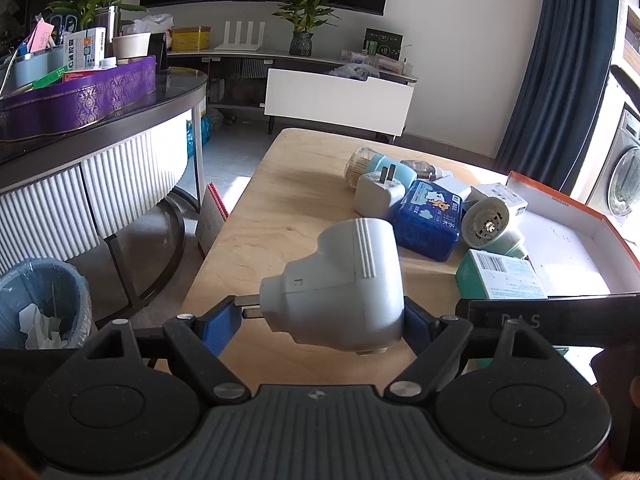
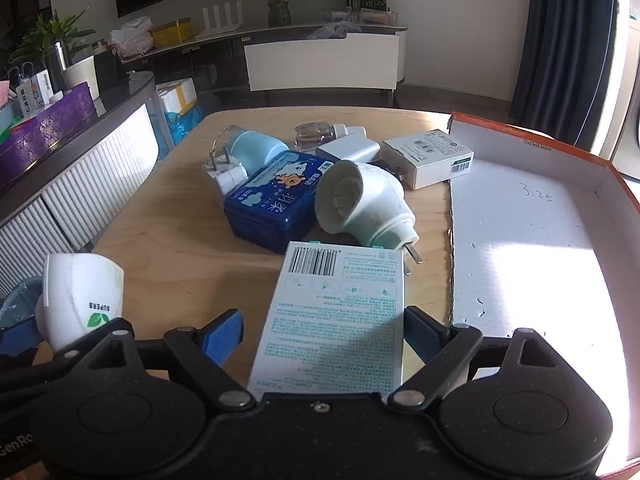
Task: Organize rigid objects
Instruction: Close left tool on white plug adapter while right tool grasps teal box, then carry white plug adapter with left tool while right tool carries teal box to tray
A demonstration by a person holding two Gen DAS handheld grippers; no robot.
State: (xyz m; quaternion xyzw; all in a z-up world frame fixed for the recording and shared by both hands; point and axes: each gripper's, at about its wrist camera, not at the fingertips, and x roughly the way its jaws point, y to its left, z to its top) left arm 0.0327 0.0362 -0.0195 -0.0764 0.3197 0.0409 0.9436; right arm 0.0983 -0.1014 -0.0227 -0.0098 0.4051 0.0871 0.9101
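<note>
The left claw [image 1: 320, 316] is closed on a white plug-in device [image 1: 340, 280], its blue pads [image 1: 224, 320] bearing on either side, the plug prongs pointing toward the left pad; the device is held clear above the wooden counter [image 1: 260, 216], near its front edge. In the right wrist view the same device [image 2: 80, 296] appears at lower left, showing a green leaf mark and the word SUPERB. The right claw [image 2: 324, 332] stands wide, its fingers straddling a white-and-teal carton [image 2: 336, 316] that lies flat on the counter [image 2: 160, 248], barcode end away from the camera; a gap shows at the left pad, and at the right pad contact cannot be confirmed — the carton is between the fingers but not visibly gripped. Behind the carton sits a cluster of items: a pale green plug-in device [image 2: 360, 204] on its side, touching a dark blue tin [image 2: 276, 200]; a white adapter [image 2: 224, 172] with prongs up; a light blue cylinder [image 2: 256, 148]; a white charger [image 2: 348, 150]; a small clear bottle [image 2: 310, 134]; a white box [image 2: 428, 156]. To the right lies an open orange-rimmed cardboard tray [image 2: 616, 184], white inside, with "3:25" handwritten on its floor — nothing is visible in it.
</note>
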